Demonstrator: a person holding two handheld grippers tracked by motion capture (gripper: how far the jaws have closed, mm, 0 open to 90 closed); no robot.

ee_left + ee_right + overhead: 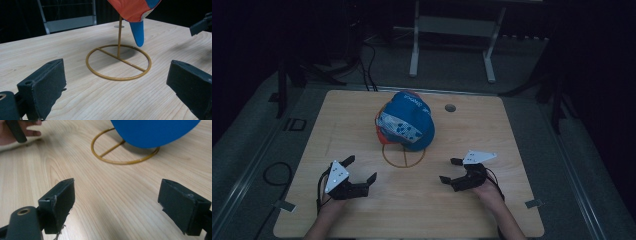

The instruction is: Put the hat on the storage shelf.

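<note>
Left tool (361,169) sits low over the near-left tabletop (352,215), jaws spread wide apart w/ nothing between them. In the left gripper view the same left tool (115,87) looks straight at the stand.

Center: blue cap (407,122) w/ white patterned panels and orange underside, perched on a gold wire stand (404,156), ring base flat on the wood, thin post going up into the cap. Cap is at mid-tabletop, a bit toward the far side, well apart from both tools. Blue strap tip (137,33) hangs down beside the post, just above the ring.

Right tool (451,170) hovers near-right, jaws also wide apart, empty. Its own view, right tool (116,206), shows the cap's blue brim (155,132) overhanging the ring.

Risks, as I judge it: stand is light and top-heavy, so a one-sided tug or a jaw bumping the post would prob. tip the whole thing. Pinching only thin fabric could let the cap slip; a jaw could snag the hanging strap. Lifting the cap at an angle may drag the stand along.

Count: 1 cap, 1 stand, 2 tools, 1 round grommet hole (450,107) far-right of the cap.
</note>
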